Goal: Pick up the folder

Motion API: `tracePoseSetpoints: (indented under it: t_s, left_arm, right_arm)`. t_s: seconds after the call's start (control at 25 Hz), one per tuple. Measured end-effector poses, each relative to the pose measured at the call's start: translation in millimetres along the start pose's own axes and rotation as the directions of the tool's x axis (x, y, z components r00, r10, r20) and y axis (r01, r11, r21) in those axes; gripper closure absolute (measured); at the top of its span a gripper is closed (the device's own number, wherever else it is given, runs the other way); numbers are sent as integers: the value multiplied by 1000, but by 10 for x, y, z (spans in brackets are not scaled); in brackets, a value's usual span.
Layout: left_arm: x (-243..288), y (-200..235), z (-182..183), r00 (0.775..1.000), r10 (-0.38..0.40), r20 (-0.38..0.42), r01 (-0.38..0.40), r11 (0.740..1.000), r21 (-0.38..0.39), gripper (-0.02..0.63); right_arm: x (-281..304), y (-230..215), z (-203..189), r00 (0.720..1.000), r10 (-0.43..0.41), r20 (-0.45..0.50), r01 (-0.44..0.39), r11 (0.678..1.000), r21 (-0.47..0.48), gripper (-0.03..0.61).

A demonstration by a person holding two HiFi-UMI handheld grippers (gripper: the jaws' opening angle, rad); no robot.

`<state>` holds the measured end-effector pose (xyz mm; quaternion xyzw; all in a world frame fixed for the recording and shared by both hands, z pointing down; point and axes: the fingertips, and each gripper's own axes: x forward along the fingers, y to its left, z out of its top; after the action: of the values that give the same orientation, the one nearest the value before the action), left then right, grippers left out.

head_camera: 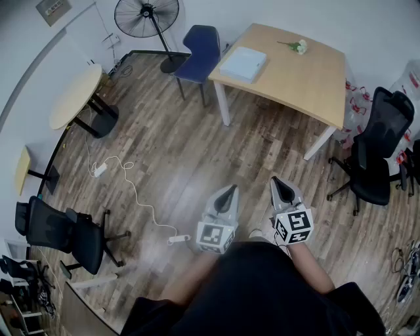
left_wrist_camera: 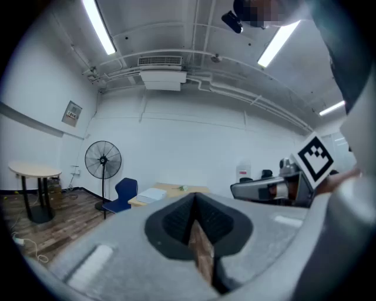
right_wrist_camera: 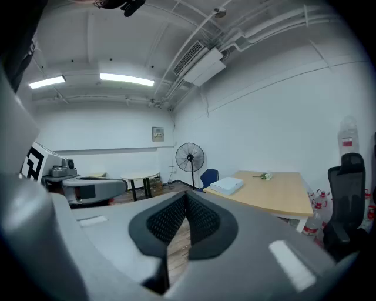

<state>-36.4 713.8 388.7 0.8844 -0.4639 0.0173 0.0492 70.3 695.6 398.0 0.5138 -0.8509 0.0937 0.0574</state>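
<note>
The folder (head_camera: 243,63) is a flat pale blue-white thing lying at the near left corner of the wooden table (head_camera: 308,82) far across the room; it also shows as a folder (left_wrist_camera: 151,194) and a folder (right_wrist_camera: 227,185) in the two gripper views. My left gripper (head_camera: 230,189) and right gripper (head_camera: 278,182) are held side by side close to the person's body, well short of the table. Both are shut with nothing between their jaws. In the left gripper view the left gripper (left_wrist_camera: 194,197) is shut; in the right gripper view the right gripper (right_wrist_camera: 185,196) is shut.
A blue chair (head_camera: 199,52) stands at the table's left, a standing fan (head_camera: 147,18) behind it. A black office chair (head_camera: 377,151) is at the table's right, another black office chair (head_camera: 62,230) at the left. A round table (head_camera: 75,96) and a white cable (head_camera: 128,187) lie left. A white flower (head_camera: 298,46) rests on the table.
</note>
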Motion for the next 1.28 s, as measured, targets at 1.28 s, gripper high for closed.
tracePoseSetpoints:
  t_s: [1.28]
  left_arm:
    - [1868, 654, -385, 999, -20, -48, 19, 1000, -21, 611]
  right_arm:
    - [1060, -1482, -262, 997, -37, -61, 40, 998, 51, 578]
